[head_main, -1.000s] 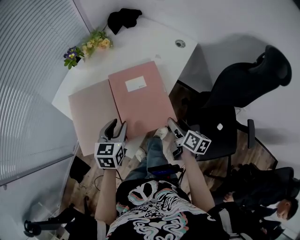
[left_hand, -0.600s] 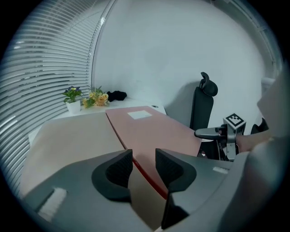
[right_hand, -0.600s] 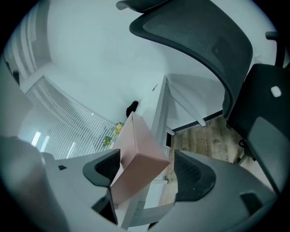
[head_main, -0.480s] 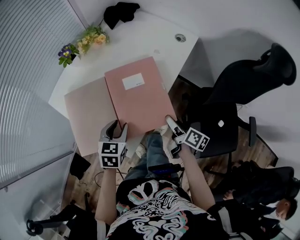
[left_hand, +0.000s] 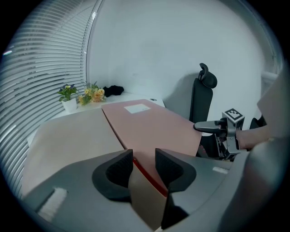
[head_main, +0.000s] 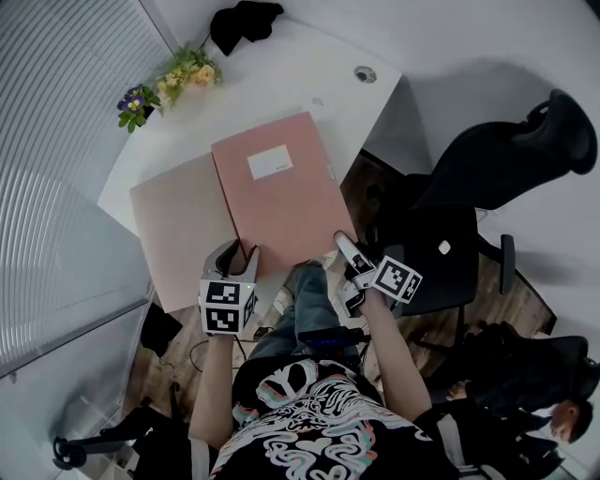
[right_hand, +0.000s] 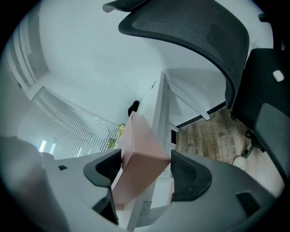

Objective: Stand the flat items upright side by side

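Observation:
Two flat folders lie side by side on the white table (head_main: 281, 84). The pink folder (head_main: 281, 202) carries a white label; the paler folder (head_main: 178, 234) lies to its left. My left gripper (head_main: 234, 255) is at their near edge. In the left gripper view its jaws (left_hand: 144, 158) stand apart over the pink folder's (left_hand: 149, 124) left edge, beside the paler folder (left_hand: 68, 140), and press on nothing. My right gripper (head_main: 342, 242), rolled onto its side, has just closed a little on the pink folder's near right corner (right_hand: 140, 140), which fills the gap between its jaws (right_hand: 145, 165).
A pot of flowers (head_main: 173, 82) and a black object (head_main: 242, 21) sit at the table's far end. A black office chair (head_main: 487, 178) stands right of the table. The person's legs are under the near edge. Window blinds run along the left.
The left gripper has sunk slightly toward the folders' near edge. The right gripper has rolled a little at the pink folder's corner. Both folders still lie flat.

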